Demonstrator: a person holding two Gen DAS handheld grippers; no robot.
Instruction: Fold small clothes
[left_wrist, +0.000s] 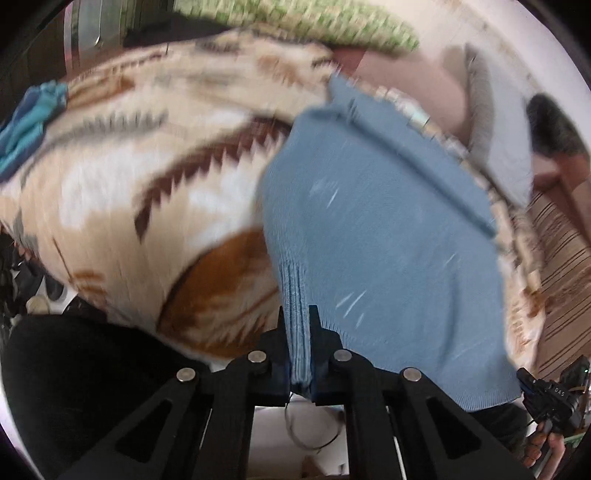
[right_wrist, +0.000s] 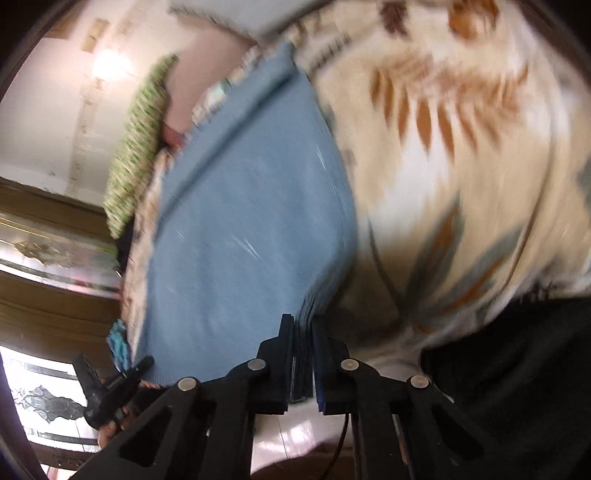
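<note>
A light blue knit garment (left_wrist: 373, 236) lies spread over a patterned beige blanket (left_wrist: 147, 177). My left gripper (left_wrist: 299, 314) is shut on the garment's ribbed near corner. In the right wrist view the same blue garment (right_wrist: 243, 229) stretches away, and my right gripper (right_wrist: 304, 325) is shut on its other near corner. Both views are blurred by motion. The right gripper's body (left_wrist: 554, 398) shows at the lower right of the left wrist view, and the left gripper's body (right_wrist: 107, 391) at the lower left of the right wrist view.
A teal cloth (left_wrist: 26, 125) lies at the blanket's left edge. A green patterned pillow (left_wrist: 314, 22) and a grey pillow (left_wrist: 495, 140) lie at the far end. A pink wall (right_wrist: 55, 110) and a wooden glazed door (right_wrist: 44, 258) stand beyond.
</note>
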